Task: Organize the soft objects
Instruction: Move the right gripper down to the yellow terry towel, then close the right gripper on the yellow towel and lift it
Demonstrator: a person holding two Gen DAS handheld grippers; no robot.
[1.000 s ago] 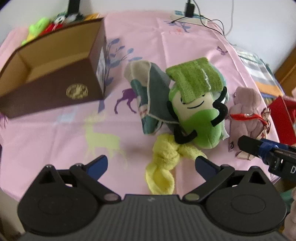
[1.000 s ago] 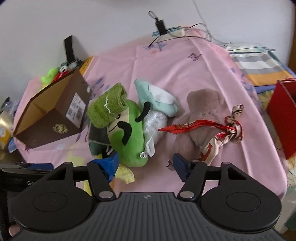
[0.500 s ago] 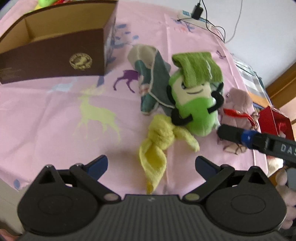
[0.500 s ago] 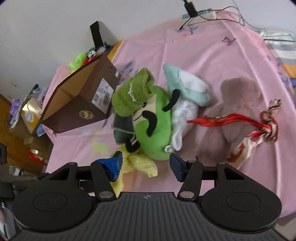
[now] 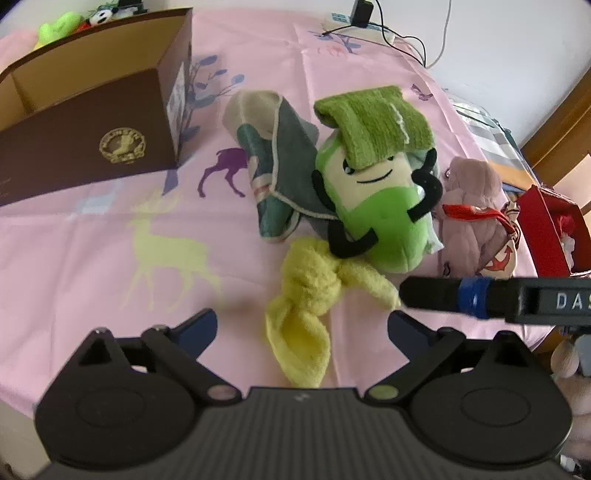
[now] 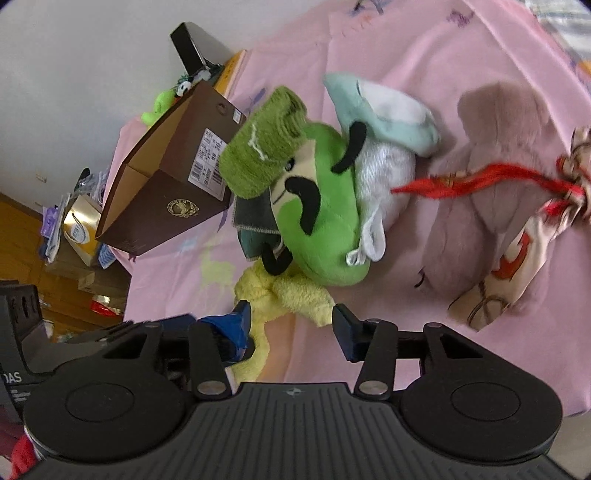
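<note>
A knotted yellow cloth (image 5: 306, 295) lies on the pink tablecloth (image 5: 110, 240) in front of a green plush toy (image 5: 376, 206) with a folded green towel (image 5: 373, 122) on its head. A dark teal cloth (image 5: 277, 162) lies left of the toy, a mauve plush bear (image 5: 472, 206) with a red scarf to its right. My left gripper (image 5: 303, 325) is open, its jaws either side of the yellow cloth's near end. My right gripper (image 6: 291, 321) is open just in front of the yellow cloth (image 6: 284, 295); its finger (image 5: 436, 291) crosses the left wrist view.
An open brown cardboard box (image 5: 92, 122) lies on its side at the back left, also in the right wrist view (image 6: 173, 184). A red box (image 5: 550, 229) stands off the right edge. A power strip with cables (image 5: 354, 22) lies at the far edge. Pale blue and white cloths (image 6: 384, 122) lie behind the toy.
Both grippers have moved closer to the yellow cloth. The right gripper swung left from the bear toward the cloth, and its finger now reaches further into the left wrist view.
</note>
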